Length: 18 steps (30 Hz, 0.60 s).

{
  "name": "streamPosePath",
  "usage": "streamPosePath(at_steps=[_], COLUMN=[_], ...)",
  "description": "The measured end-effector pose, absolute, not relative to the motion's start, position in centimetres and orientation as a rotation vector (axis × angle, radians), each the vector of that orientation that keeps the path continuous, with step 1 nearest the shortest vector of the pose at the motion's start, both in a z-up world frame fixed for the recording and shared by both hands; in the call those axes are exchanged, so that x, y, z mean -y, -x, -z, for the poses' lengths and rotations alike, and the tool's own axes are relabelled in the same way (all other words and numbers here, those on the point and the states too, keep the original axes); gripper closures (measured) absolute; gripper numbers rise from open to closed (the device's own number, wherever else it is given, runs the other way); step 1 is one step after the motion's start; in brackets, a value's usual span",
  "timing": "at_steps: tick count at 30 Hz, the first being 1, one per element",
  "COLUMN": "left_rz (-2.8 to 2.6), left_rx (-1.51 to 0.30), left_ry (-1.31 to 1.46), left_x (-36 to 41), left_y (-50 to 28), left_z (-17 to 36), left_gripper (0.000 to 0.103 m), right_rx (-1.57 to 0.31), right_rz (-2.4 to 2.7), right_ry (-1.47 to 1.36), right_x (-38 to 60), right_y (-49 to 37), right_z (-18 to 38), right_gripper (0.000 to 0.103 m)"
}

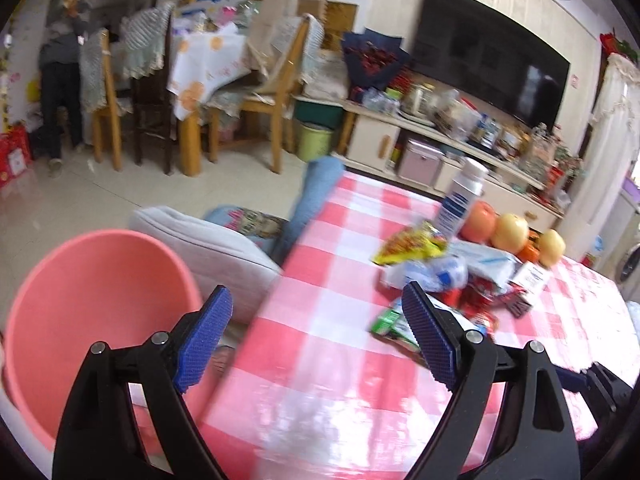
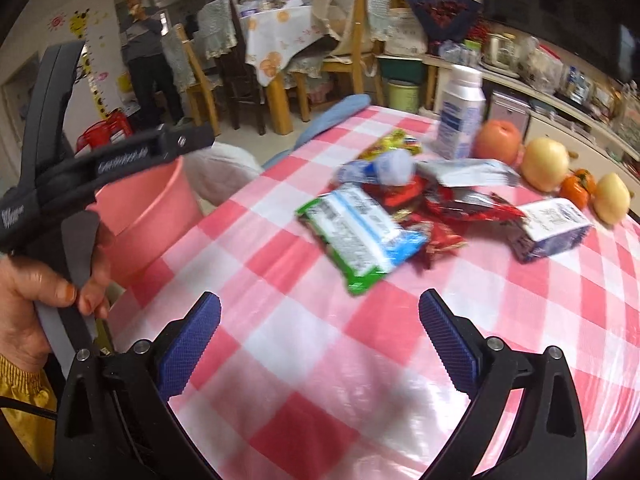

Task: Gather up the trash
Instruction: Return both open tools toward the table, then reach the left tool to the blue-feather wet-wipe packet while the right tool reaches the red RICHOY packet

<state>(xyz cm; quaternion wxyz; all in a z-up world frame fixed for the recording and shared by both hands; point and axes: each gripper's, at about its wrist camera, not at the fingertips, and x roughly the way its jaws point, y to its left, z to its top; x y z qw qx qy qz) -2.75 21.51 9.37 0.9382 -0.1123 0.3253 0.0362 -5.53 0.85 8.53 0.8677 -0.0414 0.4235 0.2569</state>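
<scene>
A heap of wrappers lies on the pink-checked table (image 2: 320, 360): a green-and-white packet (image 2: 362, 232), red wrappers (image 2: 460, 204), a yellow snack bag (image 1: 412, 246), a crumpled blue-white bag (image 2: 384, 168) and a small carton (image 2: 554, 228). A pink bucket (image 1: 92, 320) stands beside the table's left edge. My left gripper (image 1: 318, 336) is open over that edge, nothing between its blue pads. The right gripper (image 2: 320, 344) is open over the cloth, short of the green packet. A hand (image 2: 48, 296) holds the left tool in the right wrist view.
A white bottle (image 2: 460, 116), apples (image 2: 544, 164) and a small orange fruit (image 2: 576, 188) stand behind the heap. A grey cushion (image 1: 208, 244) and a blue cloth (image 1: 316, 196) lie past the bucket. A person (image 1: 64, 76) stands by the far dining chairs.
</scene>
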Motion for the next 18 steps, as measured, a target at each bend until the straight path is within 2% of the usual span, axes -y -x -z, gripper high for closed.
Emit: streamPosePath(at_steps=[7, 10, 13, 15, 18], left_rz=[0.028, 0.023, 0.0, -0.009, -0.056], left_rx=[-0.696, -0.703, -0.73, -0.762, -0.801], left_ry=[0.351, 0.37, 0.385, 0.422, 0.43], left_x=[-19.8, -18.8, -17.6, -17.0, -16.2], left_y=[-0.1, -2.6, -5.9, -8.6, -12.1], left_z=[-9.3, -9.8, -10.0, -9.8, -8.8], left_gripper=[0.016, 0.02, 0.029, 0.038, 0.044], right_rx=[-0.885, -0.878, -0.882, -0.882, -0.886], right_rz=[-0.414, -0.381, -0.351, -0.337, -0.331], right_ry=[0.025, -0.018, -0.042, -0.053, -0.076], right_x=[3.7, 5.7, 7.3, 8.3, 9.5], right_y=[4.1, 3.4, 2.7, 2.3, 2.1], right_z=[-8.6, -8.9, -9.0, -8.9, -9.0], right_gripper=[0.005, 0.005, 0.005, 0.005, 0.005])
